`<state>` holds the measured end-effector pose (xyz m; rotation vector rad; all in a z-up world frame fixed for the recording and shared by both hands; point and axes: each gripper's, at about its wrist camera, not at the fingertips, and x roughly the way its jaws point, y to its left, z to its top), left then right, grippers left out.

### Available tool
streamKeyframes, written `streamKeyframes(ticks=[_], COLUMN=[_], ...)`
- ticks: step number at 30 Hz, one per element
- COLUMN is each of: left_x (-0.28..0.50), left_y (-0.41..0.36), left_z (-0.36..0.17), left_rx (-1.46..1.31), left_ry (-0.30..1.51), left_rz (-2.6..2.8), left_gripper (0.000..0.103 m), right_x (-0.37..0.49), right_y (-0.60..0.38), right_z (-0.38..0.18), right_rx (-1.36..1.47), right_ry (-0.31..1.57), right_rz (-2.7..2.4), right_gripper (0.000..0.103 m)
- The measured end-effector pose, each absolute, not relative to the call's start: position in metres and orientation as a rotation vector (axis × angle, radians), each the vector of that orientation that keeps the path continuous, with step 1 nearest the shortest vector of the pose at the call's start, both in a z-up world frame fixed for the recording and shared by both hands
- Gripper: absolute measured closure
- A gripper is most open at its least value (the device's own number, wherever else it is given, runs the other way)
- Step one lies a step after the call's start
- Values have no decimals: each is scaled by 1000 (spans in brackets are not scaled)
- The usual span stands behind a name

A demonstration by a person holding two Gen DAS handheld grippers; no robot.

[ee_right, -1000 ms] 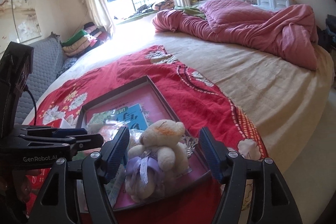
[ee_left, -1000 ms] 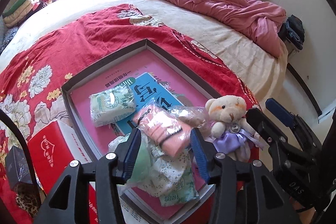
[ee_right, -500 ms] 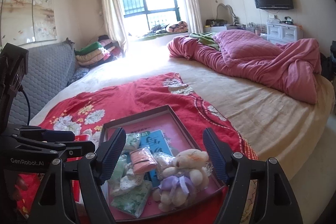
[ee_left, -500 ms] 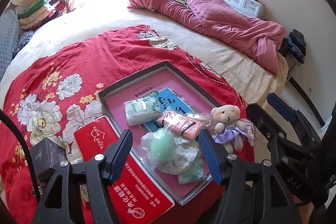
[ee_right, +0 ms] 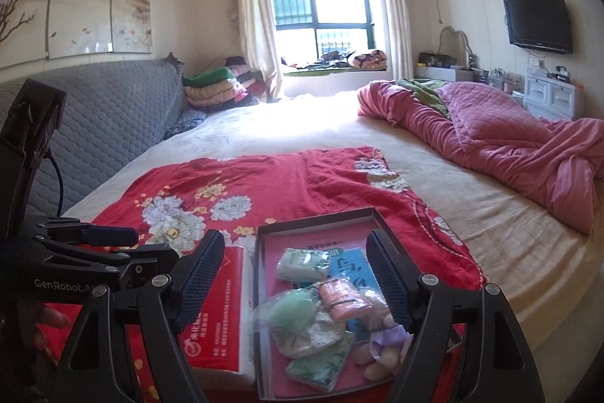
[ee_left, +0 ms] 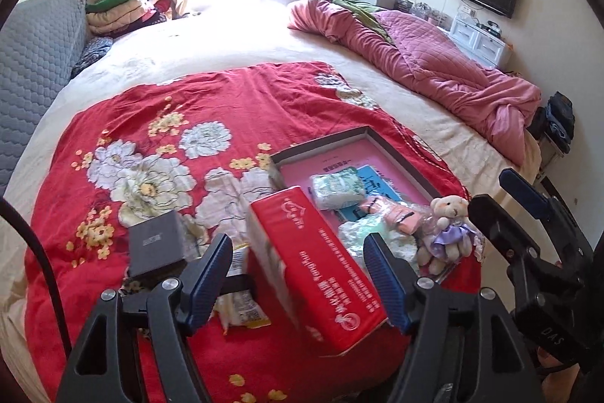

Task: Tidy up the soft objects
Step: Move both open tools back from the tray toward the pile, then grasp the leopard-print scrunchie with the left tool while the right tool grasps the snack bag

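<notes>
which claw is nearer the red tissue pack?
Left. The left claw frames the red tissue pack between open fingers; the right claw sits beside it, over the tray.

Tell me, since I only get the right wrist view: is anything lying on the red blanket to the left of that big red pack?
Observer: Yes. The left wrist view shows a small grey box on the blanket, left of the red pack.
Visitor: Anything else there?
Observer: A yellow packet lies just left of the pack, nearer the camera than the box.
Visitor: And that purple lump I half see?
Observer: It is a cream teddy bear in a purple dress, at the near right corner of the tray.
</notes>
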<state>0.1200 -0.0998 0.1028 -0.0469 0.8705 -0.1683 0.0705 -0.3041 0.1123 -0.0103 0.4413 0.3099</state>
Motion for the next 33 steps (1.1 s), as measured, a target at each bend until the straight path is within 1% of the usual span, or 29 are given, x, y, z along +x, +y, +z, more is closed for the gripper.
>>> streamKeyframes(ticks=[7, 15, 22, 33], left_x=[102, 84, 80, 88], left_y=[-26, 30, 57, 76], left_z=[100, 82, 55, 18], left_rx=[-73, -105, -123, -154], left_ry=[884, 905, 937, 996], left_rz=[-38, 50, 94, 92], left_gripper=[31, 31, 31, 31], right_x=[59, 52, 60, 81], right_y=[-241, -176, -139, -105], right_z=[117, 108, 79, 25], right_rx=[-83, -119, -128, -200], right_ry=[467, 520, 619, 766], right_rz=[398, 486, 504, 440], right_gripper=[24, 24, 24, 24])
